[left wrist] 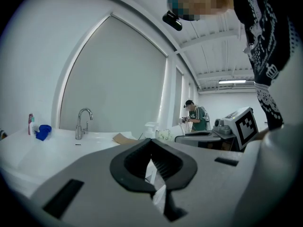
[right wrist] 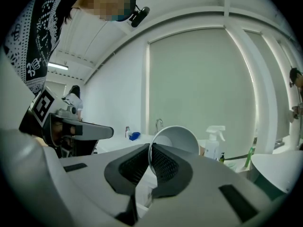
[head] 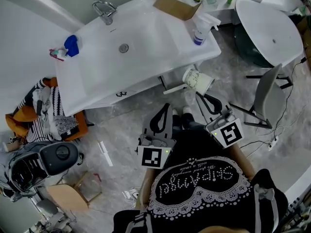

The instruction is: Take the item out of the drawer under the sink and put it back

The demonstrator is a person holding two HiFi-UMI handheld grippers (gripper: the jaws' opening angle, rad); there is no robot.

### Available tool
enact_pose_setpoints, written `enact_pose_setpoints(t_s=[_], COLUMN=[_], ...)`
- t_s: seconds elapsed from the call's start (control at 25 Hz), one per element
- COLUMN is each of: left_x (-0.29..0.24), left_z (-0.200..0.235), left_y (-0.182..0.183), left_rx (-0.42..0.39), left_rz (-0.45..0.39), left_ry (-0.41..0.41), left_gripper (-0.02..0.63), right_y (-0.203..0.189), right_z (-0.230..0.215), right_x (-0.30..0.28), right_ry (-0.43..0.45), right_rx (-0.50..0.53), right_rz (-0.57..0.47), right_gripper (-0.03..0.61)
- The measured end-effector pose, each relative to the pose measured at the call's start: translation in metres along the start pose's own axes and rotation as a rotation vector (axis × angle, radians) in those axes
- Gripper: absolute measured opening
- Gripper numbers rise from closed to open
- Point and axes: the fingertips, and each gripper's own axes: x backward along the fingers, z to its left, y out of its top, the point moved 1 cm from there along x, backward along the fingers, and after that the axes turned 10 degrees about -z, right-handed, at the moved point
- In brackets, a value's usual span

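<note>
My right gripper [head: 200,95] is shut on the rim of a white patterned cup [head: 198,80], which it holds on its side in the air just in front of the sink counter's [head: 146,47] front edge. In the right gripper view the cup's [right wrist: 176,138] thin wall is pinched between the ribbed pads [right wrist: 163,164], its mouth facing the camera. My left gripper [head: 168,106] hangs beside it, lower left, shut with nothing in it; its tips meet in the left gripper view [left wrist: 151,143]. The cabinet front [head: 124,95] under the sink shows only as a narrow white strip.
On the counter stand a faucet [head: 104,11], a blue item [head: 72,45], a spray bottle [head: 200,30] and a cardboard piece [head: 176,6]. A white tub [head: 269,25] and a grey chair [head: 267,98] stand right; clothes [head: 46,110] lie left. A person [left wrist: 195,117] stands far off.
</note>
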Motion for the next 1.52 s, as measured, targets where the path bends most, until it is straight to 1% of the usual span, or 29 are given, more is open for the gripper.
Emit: enact_pose_setpoints(t_s=[0.16,0.48,0.8,1.04,1.16,1.36,1.52], left_x=[-0.001,0.001,-0.002,-0.011,-0.017,-0.009,-0.01], left_z=[-0.006,-0.019,-0.013,-0.029,-0.038,-0.023,-0.025], left_y=[-0.003,-0.008,-0.01,-0.013,-0.014,-0.016,-0.014], left_rx=[-0.019,0.032,0.037,0.01,0.009,0.034,0.045], left_rz=[0.009,-0.002,-0.003,0.016,0.027,0.023,0.019], left_ry=[-0.024,-0.082,-0.053,-0.087,-0.087,-0.06,-0.035], left_gripper=[0.003,0.005,0.003,0.003,0.003,0.003,0.003], right_y=[0.001,0.0,-0.004,-0.003,-0.001,-0.005,-0.006], right_z=[0.001,0.006,0.008,-0.002,-0.009,-0.002,-0.004], right_x=[0.006,0.011,0.014,0.023,0.027,0.025,0.029], right_ry=[-0.006,-0.009,-0.006,-0.016,-0.018,-0.02,-0.012], right_rx=[-0.036,-0.065,-0.061,-0.066,-0.071,-0.076,-0.082], right_rz=[-0.012,-0.018,-0.009,-0.008,-0.005,0.004,0.009], right_gripper=[0.026,0.028,0.028,0.028,0.028,0.028,0.028])
